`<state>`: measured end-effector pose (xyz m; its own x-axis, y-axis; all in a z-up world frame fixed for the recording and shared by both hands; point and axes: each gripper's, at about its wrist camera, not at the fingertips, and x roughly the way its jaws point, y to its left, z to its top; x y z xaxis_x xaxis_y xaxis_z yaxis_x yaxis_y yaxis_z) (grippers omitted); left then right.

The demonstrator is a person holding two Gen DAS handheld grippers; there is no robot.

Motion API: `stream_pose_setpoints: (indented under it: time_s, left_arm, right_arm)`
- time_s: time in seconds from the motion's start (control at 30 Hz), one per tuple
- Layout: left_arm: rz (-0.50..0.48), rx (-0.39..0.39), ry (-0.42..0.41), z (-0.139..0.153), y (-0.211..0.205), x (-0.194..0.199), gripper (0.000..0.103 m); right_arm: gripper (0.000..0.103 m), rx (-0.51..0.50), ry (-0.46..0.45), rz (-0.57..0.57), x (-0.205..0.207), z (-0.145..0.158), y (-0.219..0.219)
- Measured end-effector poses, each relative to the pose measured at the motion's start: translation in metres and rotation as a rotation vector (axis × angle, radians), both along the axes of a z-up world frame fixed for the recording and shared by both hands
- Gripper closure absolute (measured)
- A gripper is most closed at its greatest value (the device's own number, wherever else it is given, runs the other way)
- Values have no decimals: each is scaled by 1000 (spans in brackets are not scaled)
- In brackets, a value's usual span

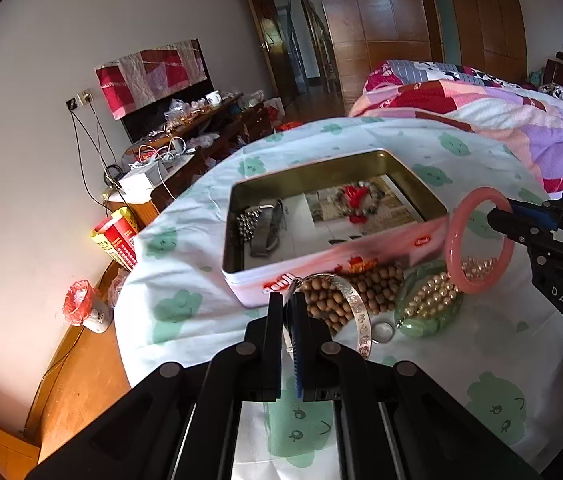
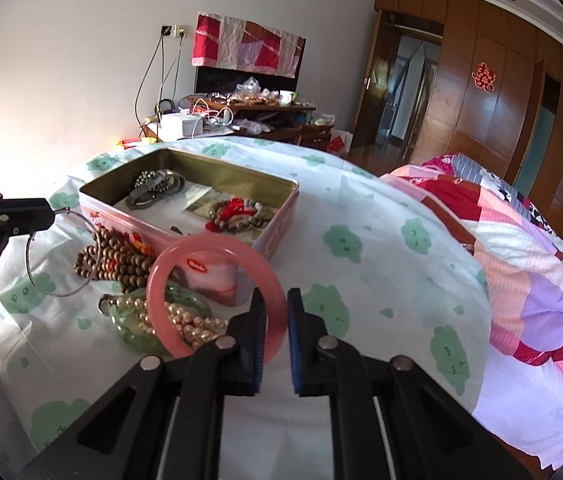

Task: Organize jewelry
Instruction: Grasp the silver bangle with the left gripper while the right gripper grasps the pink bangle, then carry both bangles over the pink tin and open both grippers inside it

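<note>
My right tongs (image 2: 276, 320) clamp the pink bangle (image 2: 185, 260) and my left tongs (image 1: 288, 312) pinch the silver bangle (image 1: 355, 304), both lifted at frame bottom, likely for dropping into the tin (image 1: 361, 252) at centre.

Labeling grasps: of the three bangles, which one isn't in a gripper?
The green bangle, flat on the sheet under the pearls. The pink bangle is in the right gripper, the silver bangle in the left gripper.

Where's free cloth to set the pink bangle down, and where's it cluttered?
Bare cloth lies between the tin and the quilt. It is crowded in front of the tin: wooden beads, pearls, green bangle.
</note>
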<state>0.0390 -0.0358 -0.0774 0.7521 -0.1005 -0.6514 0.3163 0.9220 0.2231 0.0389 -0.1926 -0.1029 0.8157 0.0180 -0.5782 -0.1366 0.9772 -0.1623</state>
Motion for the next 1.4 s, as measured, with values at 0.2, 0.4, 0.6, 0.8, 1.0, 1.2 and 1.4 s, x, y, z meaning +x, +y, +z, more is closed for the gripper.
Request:
stream_pose_setpoints:
  time_s: [0.2,0.4,0.6,0.8,1.0,1.2,1.4]
  left_arm:
    - [9,-18,-25,12,3,-3,100]
    - [22,-33,-51,22,7,-4,100]
    - [37,-42,-69,33,12,5,100]
    - [40,-42,-107,49,9,15,100]
    - [44,-47,-132,59,6,27,100]
    - [38,-44,-152,66,0,37,100]
    - [35,-39,-161,70,-5,48,100]
  right_arm:
    - [91,3,-35,-2,-5,11,-1]
    - [91,11,-61,1,-7,21,0]
    - [91,12,-68,9,-2,24,2]
    - [91,20,-90,15,5,34,4]
    - [91,19,-116,23,16,48,6]
    - [91,13,-121,28,26,54,7]
    - [91,2,-119,31,33,56,9]
